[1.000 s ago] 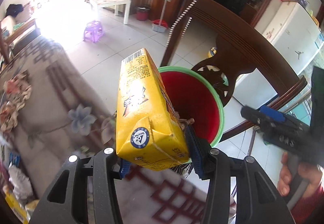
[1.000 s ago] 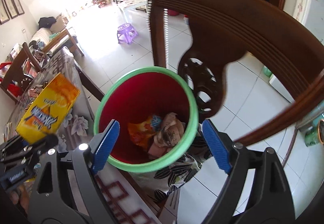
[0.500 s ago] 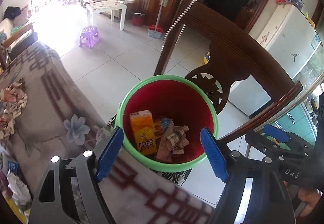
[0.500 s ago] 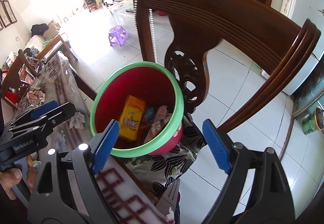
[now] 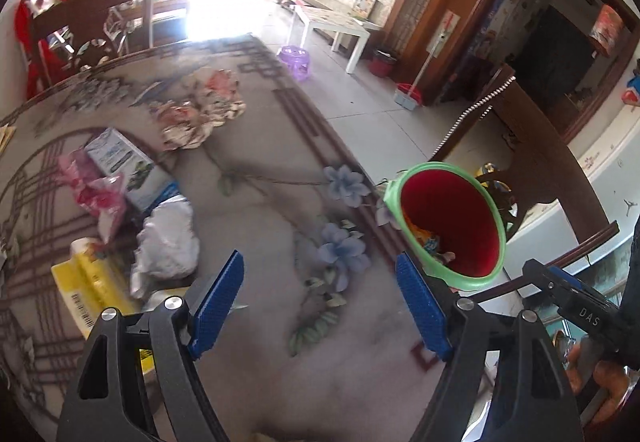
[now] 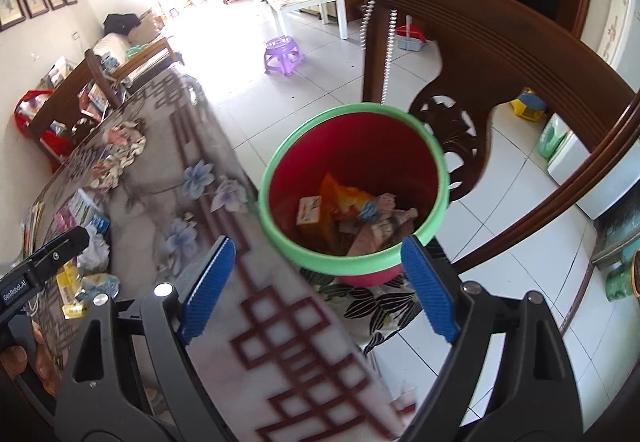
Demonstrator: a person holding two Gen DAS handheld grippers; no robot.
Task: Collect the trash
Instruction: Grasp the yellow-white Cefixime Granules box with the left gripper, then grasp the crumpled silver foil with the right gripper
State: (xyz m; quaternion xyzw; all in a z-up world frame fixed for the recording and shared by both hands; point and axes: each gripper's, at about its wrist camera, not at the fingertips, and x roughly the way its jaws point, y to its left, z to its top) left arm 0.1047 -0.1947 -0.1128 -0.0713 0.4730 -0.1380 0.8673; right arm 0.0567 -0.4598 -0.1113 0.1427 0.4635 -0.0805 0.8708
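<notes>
The red bin with a green rim (image 6: 345,263) stands on a chair seat just past the table's edge. It holds a yellow carton (image 6: 310,214) and crumpled wrappers. My right gripper (image 6: 316,282) hangs open and empty in front of the bin. My left gripper (image 5: 320,300) is open and empty above the flowered tablecloth (image 5: 256,210), with the bin (image 5: 480,202) to its right. Left of its fingers lies loose trash: a white crumpled wad (image 5: 166,242), a yellow box (image 5: 92,290), a pink wrapper (image 5: 90,194) and a blue-white carton (image 5: 124,166).
A dark wooden chair back (image 6: 500,42) curves behind and over the bin. Beyond it are a tiled floor, a purple stool (image 6: 284,56) and a white low table (image 6: 308,2). A second chair (image 5: 100,18) stands at the table's far end.
My left gripper opened and dropped the yellow carton into the bin, then swung left over the table towards the trash pile. The right gripper shifted left, still facing the bin.
</notes>
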